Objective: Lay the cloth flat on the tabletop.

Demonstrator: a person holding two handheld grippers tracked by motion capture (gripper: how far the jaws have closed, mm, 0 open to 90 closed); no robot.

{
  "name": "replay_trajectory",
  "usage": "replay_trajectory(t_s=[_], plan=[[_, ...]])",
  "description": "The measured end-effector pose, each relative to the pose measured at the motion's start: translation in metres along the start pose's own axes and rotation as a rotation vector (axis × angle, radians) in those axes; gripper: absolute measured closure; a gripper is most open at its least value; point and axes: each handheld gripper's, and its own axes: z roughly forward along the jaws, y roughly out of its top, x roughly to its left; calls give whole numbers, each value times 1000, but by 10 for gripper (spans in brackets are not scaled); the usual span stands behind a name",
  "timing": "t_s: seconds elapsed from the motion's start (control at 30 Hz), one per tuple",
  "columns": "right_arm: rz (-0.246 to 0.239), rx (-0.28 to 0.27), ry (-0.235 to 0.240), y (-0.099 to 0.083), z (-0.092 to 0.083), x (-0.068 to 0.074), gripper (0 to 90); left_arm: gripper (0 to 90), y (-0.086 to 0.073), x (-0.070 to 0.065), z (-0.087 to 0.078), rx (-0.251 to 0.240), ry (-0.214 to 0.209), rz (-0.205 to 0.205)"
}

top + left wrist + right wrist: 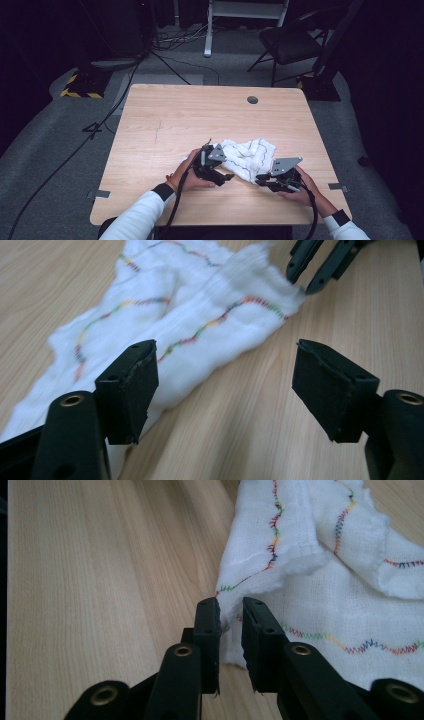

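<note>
A: Cloth (248, 155) position?
B: Crumpled on the surface (165, 120), long axis running left-right between my hands.
A: Tools?
B: Left tool (225, 390) wide apart, holding nothing. Right tool (231, 630) slightly parted around the cloth's edge.

A light wooden table (165, 115) with a round cable grommet (252, 100) stands on grey carpet (45, 150) in a dark room, with a black folding chair (290, 42), a white frame (245, 15) and floor cables (125, 85) behind.
</note>
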Motion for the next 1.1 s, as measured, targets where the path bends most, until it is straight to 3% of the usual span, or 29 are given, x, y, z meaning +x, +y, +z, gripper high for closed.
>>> replay_trajectory(t_s=[0.2,0.3,0.33,0.43,0.53,0.67,0.83,0.97,1.1], plan=[[36,-22,-40,-10,-14,-6,704,253,8,7,28,43,-15,-7],[79,-44,-95,-14,-21,-16,693,376,5,9,40,96,-45,8],[95,-52,-115,-15,-23,-20,682,458,4,9,43,115,-42,10],[155,-54,-194,-18,-24,-30,656,614,2,13,48,124,-45,27],[181,-47,-208,-19,-22,-35,642,726,1,15,48,116,-61,25],[162,-22,-217,-17,-17,-32,623,828,0,12,44,126,-70,60],[179,0,-234,-19,-13,-36,628,839,-3,0,29,133,-80,116],[215,14,-243,-22,-8,-40,628,800,-10,-9,19,146,-82,102],[238,40,-256,-24,-2,-44,620,795,-19,-21,14,154,-103,120]])
